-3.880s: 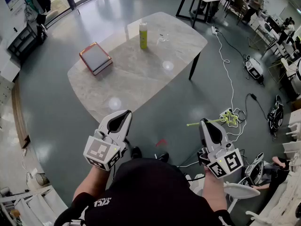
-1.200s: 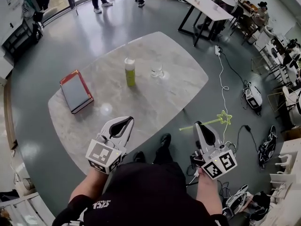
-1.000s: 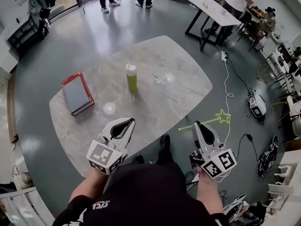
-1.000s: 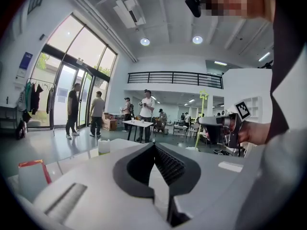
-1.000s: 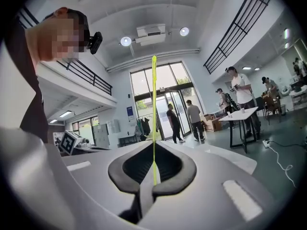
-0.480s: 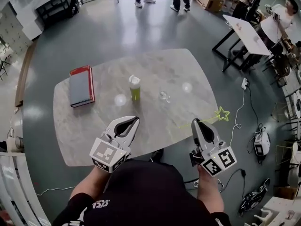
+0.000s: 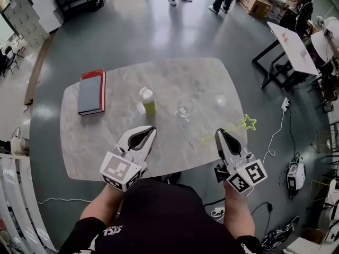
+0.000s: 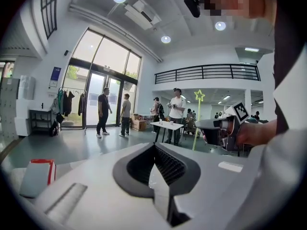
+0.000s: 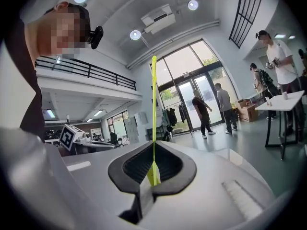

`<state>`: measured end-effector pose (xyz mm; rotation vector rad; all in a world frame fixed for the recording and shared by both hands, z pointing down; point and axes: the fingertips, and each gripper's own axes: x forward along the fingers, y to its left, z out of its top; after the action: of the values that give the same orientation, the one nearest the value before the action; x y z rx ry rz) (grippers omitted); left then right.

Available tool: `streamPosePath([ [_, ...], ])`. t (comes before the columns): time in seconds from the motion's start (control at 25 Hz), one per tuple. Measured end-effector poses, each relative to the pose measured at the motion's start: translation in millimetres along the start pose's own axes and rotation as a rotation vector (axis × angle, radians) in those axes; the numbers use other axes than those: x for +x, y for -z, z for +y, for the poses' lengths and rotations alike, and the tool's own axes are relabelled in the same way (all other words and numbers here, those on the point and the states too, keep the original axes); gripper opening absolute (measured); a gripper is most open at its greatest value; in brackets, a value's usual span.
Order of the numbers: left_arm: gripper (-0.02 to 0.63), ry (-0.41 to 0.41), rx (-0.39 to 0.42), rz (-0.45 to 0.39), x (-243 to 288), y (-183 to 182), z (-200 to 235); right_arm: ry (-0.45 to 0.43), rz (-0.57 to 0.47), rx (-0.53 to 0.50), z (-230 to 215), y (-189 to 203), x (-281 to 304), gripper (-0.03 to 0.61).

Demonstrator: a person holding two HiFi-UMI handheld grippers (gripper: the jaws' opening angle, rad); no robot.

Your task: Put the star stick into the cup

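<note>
While my right gripper (image 7: 221, 136) clamps the star stick (image 7: 235, 127) near the table's (image 7: 106, 136) right edge, I judge I'm mid-carry; the left gripper (image 7: 143, 137) is closed on nothing. The stick lies crosswise, star pointing right, away from the cup (image 7: 184, 109), so next I must tip it upright over the rim.

On the one marble table (image 7: 106, 142), one book (image 7: 91, 92), one green bottle (image 7: 148, 100) and one clear cup (image 7: 184, 109) can be counted. One star stick (image 7: 248, 123) is seen too, plus two grippers: left gripper (image 7: 151, 129), right gripper (image 7: 219, 134).
</note>
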<state>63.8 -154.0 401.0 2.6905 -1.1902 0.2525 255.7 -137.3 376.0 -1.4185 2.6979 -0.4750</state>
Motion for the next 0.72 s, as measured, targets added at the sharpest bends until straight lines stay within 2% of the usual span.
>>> streamPosePath([
  [0.28,0.002,-0.011,-0.006,0.008,18,3,15,-0.004,0.033,0.006,-18,9,40,0.020],
  [0.72,0.002,0.028,0.003,0.010,49,5,27,-0.024,0.061,0.005,-31,21,100,0.020],
])
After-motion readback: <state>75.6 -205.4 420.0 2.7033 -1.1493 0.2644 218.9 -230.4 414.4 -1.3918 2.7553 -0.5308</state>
